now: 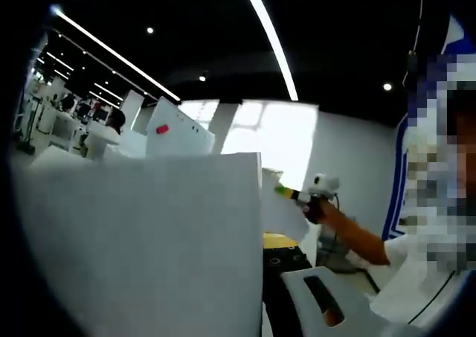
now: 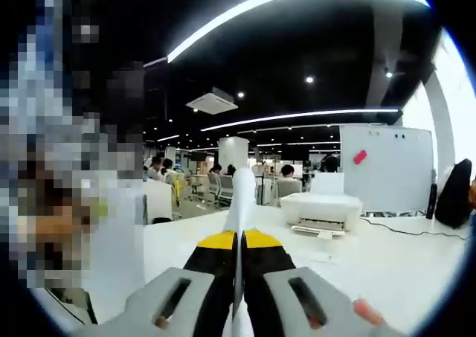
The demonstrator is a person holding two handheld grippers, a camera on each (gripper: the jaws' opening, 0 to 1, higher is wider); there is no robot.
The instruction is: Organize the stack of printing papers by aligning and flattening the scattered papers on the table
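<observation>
While the paper stack [image 2: 239, 203] stands edge-on at centre frame in the right gripper view, the right gripper [image 2: 239, 248] has its jaws closed on it. In the left gripper view the stack fills lower left; the left gripper [image 1: 297, 292] jaw state cannot be told. Risk: sheets could fan or slip from a single pinch.

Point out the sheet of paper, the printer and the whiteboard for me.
paper [image 1: 149, 240], left gripper view, middle of the raised sheet's face
printer [image 2: 320, 209], right gripper view, front of its white body
whiteboard [image 2: 387, 169], right gripper view, middle of its white panel
</observation>
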